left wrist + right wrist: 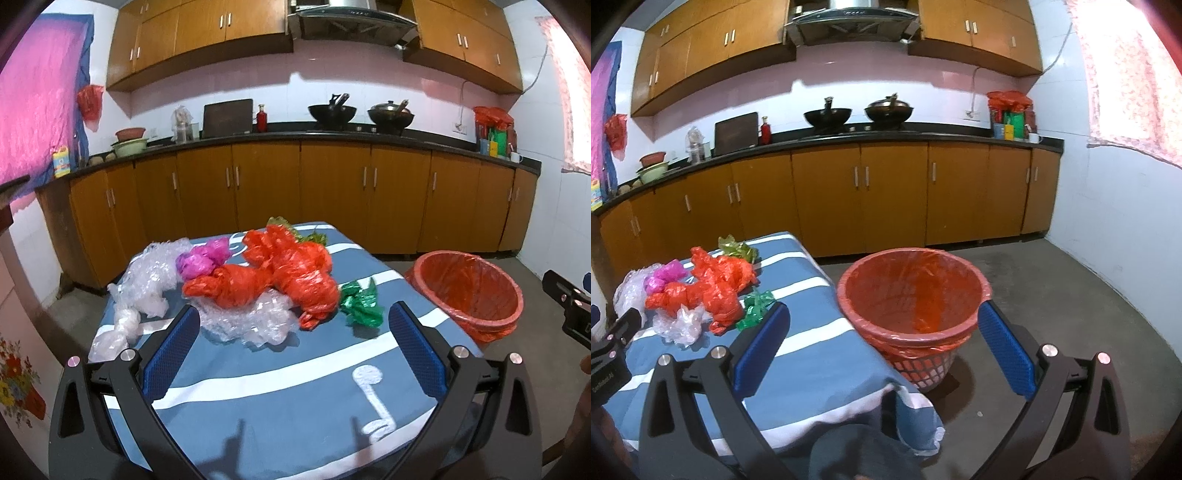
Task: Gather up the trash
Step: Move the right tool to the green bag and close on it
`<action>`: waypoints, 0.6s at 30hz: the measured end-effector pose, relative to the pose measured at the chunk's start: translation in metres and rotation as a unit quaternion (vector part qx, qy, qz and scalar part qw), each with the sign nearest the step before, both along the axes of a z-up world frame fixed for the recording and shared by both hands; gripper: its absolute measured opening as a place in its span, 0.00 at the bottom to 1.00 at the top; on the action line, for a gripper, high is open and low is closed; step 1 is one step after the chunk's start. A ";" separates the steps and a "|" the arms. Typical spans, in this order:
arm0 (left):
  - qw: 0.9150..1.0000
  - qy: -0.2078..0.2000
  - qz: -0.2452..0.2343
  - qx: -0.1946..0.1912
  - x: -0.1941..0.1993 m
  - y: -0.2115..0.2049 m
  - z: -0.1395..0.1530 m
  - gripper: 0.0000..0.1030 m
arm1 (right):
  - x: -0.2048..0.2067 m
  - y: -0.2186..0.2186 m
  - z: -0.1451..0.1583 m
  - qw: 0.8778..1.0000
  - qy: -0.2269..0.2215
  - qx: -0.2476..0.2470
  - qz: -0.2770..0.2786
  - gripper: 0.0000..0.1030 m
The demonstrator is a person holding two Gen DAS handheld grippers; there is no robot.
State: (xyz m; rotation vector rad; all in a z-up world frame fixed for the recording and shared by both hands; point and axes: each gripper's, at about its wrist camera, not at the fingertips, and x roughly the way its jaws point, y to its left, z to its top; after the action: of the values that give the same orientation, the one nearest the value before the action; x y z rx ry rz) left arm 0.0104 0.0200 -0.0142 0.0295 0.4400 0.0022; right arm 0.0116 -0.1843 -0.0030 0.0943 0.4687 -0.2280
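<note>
The blue-and-white striped cloth surface [295,376] is carrying crumpled trash toward its far edge. The round lattice bin [912,295], lined with red film, is standing on the floor beside the surface's right edge, mouth up. The knotted orange bags [284,277] are lying lengthwise across clear bubble wrap [251,321], a green foil scrap [360,304] just beside them. The left gripper [293,350] and right gripper [884,350] are hovering with jaws wide, holding nothing.

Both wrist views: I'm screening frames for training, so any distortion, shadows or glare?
Left wrist view: fisheye bows the countertop; finger shadows fall on the tablecloth. Right wrist view: bright curtain washes out; black vignette corners; waste basket sharp.
</note>
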 end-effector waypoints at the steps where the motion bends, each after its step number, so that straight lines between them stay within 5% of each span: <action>1: 1.000 0.002 0.005 0.002 0.002 0.004 -0.001 0.98 | 0.003 0.003 -0.001 1.000 0.003 0.002 0.005 0.96; 18: 0.982 0.049 0.174 0.046 0.038 0.146 -0.032 0.98 | 0.126 0.091 -0.048 0.984 0.112 0.009 0.140 0.79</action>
State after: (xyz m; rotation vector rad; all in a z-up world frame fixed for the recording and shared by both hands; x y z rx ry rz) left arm 0.0480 0.1661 -0.0466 0.0438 0.5384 0.3675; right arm 0.1380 -0.0929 -0.0509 0.0197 0.7014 0.0441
